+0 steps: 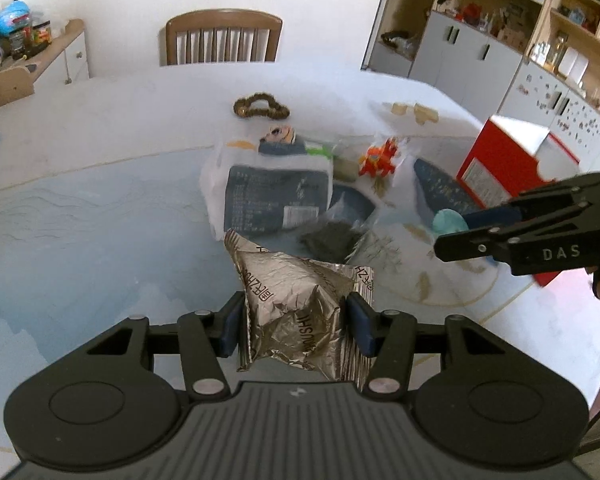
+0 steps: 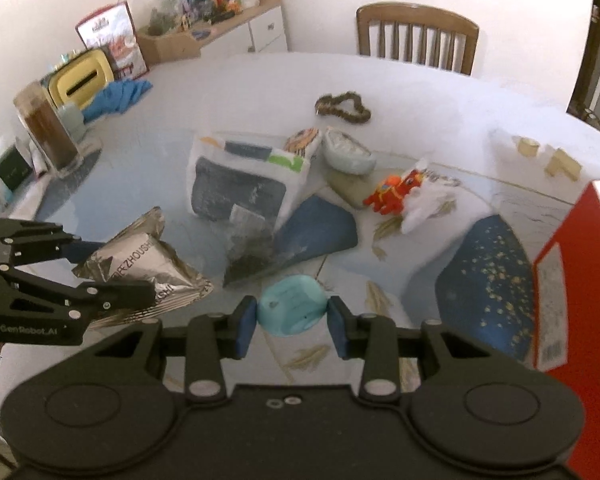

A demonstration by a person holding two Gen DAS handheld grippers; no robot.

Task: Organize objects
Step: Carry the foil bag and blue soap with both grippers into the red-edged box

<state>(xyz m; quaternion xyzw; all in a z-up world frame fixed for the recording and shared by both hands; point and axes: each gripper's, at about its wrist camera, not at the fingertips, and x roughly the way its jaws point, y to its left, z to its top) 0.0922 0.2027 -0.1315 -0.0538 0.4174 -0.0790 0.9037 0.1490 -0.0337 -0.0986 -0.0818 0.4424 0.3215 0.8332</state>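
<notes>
My left gripper [image 1: 296, 326] is shut on a crinkled silver foil packet [image 1: 296, 300] and holds it above the table; the packet also shows in the right wrist view [image 2: 140, 268]. My right gripper [image 2: 292, 316] is shut on a round light-blue object [image 2: 290, 308], which also shows in the left wrist view [image 1: 450, 222]. Beyond them on the table lie a white and dark pouch [image 1: 272, 196], a clear bag of dark leaves [image 2: 248, 256], a red toy [image 2: 396, 192] and a brown scrunchie [image 2: 342, 106].
A red box [image 2: 572, 280] stands at the right. A dark blue speckled item [image 2: 488, 284] lies beside it. A jar [image 2: 46, 128], a yellow container [image 2: 82, 80] and a blue cloth [image 2: 118, 94] sit at the far left. A wooden chair [image 1: 222, 38] stands behind the table.
</notes>
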